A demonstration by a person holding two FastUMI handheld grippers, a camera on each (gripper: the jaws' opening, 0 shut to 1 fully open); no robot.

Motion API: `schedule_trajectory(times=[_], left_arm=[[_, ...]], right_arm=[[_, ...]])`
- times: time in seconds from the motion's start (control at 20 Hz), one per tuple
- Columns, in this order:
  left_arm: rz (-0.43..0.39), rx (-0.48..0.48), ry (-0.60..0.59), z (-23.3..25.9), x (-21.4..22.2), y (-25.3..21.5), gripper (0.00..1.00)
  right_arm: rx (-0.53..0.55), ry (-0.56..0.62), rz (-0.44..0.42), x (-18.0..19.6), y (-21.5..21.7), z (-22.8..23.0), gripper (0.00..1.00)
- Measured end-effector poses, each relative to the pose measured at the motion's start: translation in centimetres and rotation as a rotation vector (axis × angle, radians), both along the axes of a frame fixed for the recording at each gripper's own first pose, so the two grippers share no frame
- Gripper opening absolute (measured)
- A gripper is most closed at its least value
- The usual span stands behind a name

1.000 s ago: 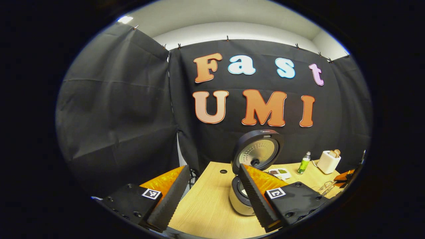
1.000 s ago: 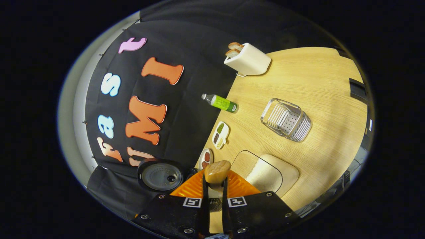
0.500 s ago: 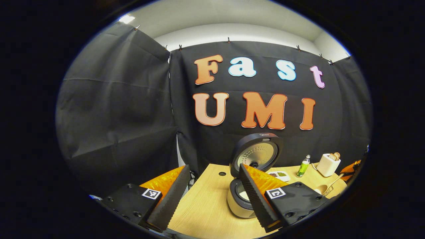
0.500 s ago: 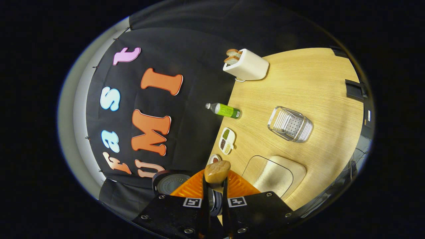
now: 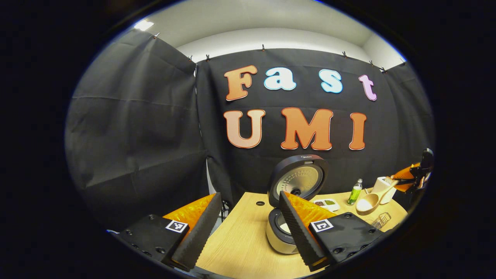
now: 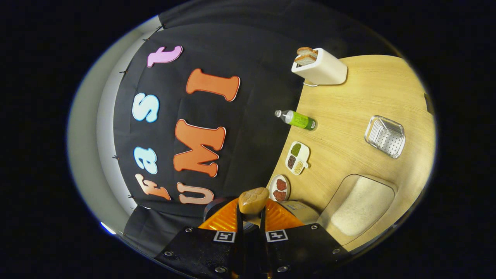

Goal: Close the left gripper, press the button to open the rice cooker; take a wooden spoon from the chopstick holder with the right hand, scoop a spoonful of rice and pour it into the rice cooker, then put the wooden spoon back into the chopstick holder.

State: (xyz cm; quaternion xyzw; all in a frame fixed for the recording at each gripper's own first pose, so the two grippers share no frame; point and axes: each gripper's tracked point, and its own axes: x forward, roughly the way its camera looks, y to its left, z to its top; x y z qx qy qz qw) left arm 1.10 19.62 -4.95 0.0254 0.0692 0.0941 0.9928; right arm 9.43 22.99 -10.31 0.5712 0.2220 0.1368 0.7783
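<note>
Right now the left gripper point(image 5: 248, 228) hangs over the near-left part of the wooden table point(image 5: 240, 240), fingers spread wide apart and gripping nothing. Just past its right finger sits the rice cooker point(image 5: 279, 232), lid point(image 5: 297, 179) flipped up and standing nearly upright against the black cloth wall, inner pot partly hidden by that finger. Right gripper point(image 6: 251, 217) is clamped on the wooden spoon point(image 6: 253, 200), both fingers pressing the handle, bowl end poking out just beyond the tips. From the left gripper view the same spoon point(image 5: 371, 198) hangs in the air at far right, tilted, bowl lower than the handle, held by the other gripper point(image 5: 407, 176) above the table; cannot tell whether it carries rice. Rice tray point(image 6: 358, 205) lies on the table near the right edge in the right gripper view, pale grains inside. Wire chopstick holder point(image 6: 384, 136) stands well apart from it, farther along the table. Also there: white toaster point(image 6: 319, 68) with bread slices, green bottle point(image 6: 297, 119), three-part dish point(image 6: 297, 157), small round dish point(image 6: 279, 186) just beside the spoon tip.
</note>
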Motion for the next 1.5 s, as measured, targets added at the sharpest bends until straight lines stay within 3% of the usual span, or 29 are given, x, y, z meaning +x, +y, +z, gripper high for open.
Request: schedule_trajectory(times=[0.2,0.65,1.0,1.5], left_arm=[[-0.003,-0.01,0.003,0.0,-0.5,0.1,0.97],[0.022,-0.008,-0.011,1.1,-1.1,2.1,0.97],[0.049,0.011,-0.027,1.5,-1.0,3.9,0.97],[0.025,-0.011,-0.016,0.8,-0.4,3.6,0.97]], right_arm=[[-0.01,-0.033,0.04,1.7,3.9,2.3,0.14],[-0.142,-0.173,0.069,4.6,10.3,6.3,0.14],[-0.256,-0.233,0.098,5.4,12.8,5.7,0.14],[-0.381,-0.294,0.123,5.6,14.9,4.7,0.14]])
